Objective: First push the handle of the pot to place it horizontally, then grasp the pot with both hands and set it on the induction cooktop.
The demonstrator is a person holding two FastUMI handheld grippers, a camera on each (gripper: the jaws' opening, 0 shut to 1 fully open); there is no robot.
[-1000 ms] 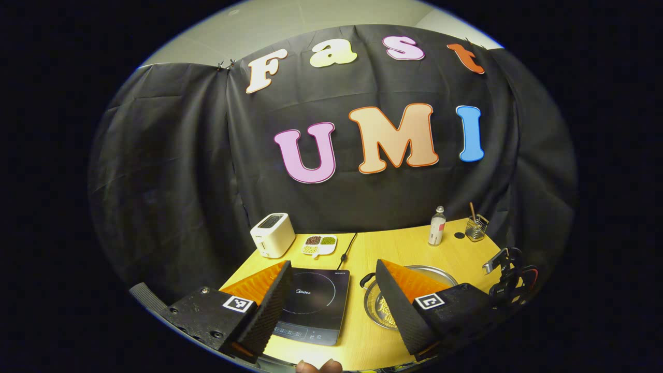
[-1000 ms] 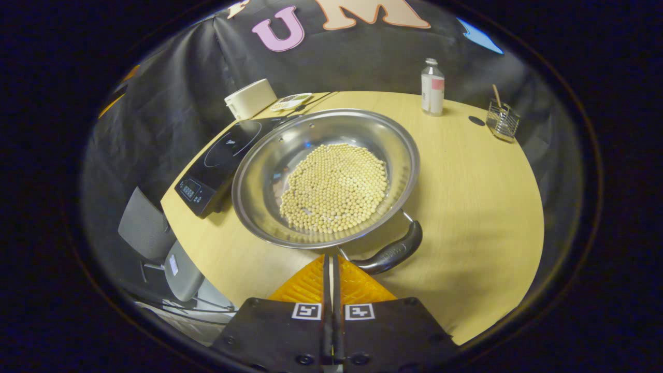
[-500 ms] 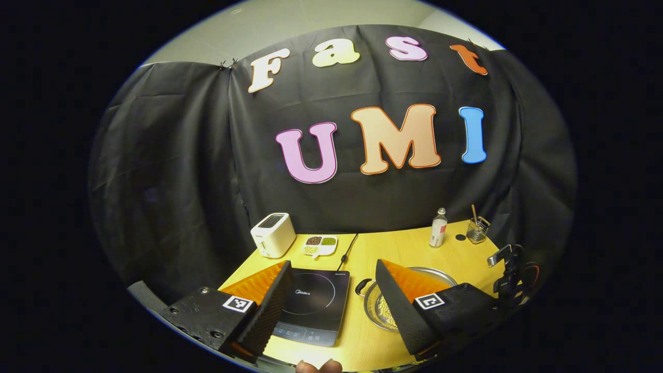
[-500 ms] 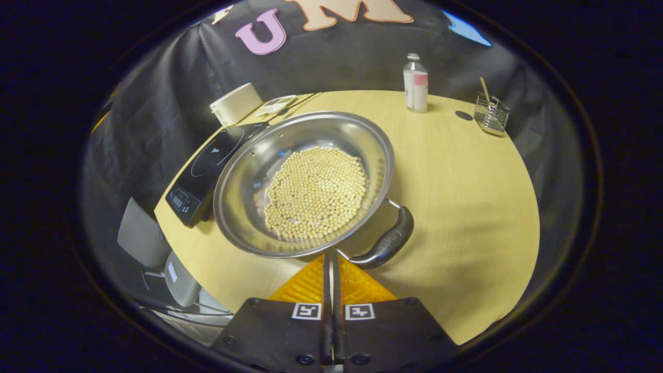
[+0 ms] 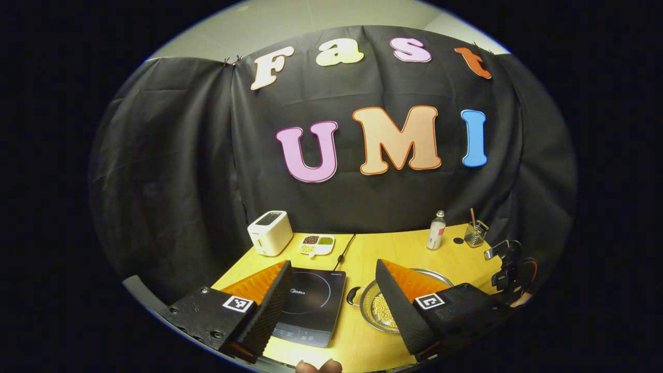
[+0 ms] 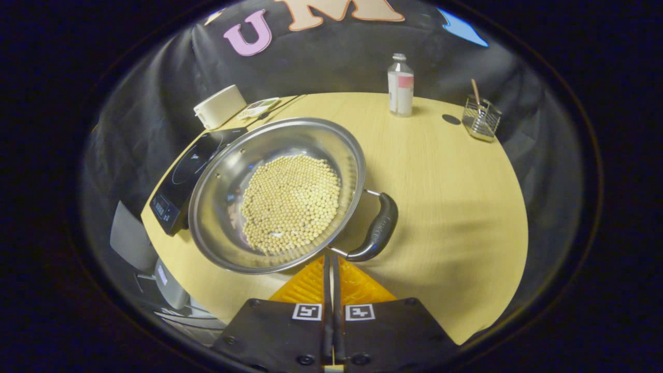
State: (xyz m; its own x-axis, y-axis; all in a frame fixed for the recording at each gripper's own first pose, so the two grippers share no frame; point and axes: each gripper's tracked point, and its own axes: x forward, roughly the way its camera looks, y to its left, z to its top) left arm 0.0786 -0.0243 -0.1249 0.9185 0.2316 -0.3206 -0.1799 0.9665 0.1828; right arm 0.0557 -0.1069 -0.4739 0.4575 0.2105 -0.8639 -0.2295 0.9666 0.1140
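Right gripper view puts the right gripper [image 6: 331, 259] with its 2 fingers pressed together and holding nothing, their tips at the near end of the pot's black handle [image 6: 374, 230]. The handle's long axis runs up and slightly right from those tips, along the right side of the pot [image 6: 222, 171], so a sideways shove with the closed tips looks like the way to swing it round; this is the nearer gripper by a good margin. The pot sits on the pale wood-grain table [image 6: 445, 176], just right of the flat black induction cooktop [image 6: 178, 178] and not yet on it. It is a wide, shallow, shiny steel bowl shape with a layer of small round yellowish beans [image 6: 290, 202] in the bottom.

Left gripper view shows the left gripper [image 5: 331, 282] spread wide and empty, held back from the table with the cooktop between its ridged fingers.
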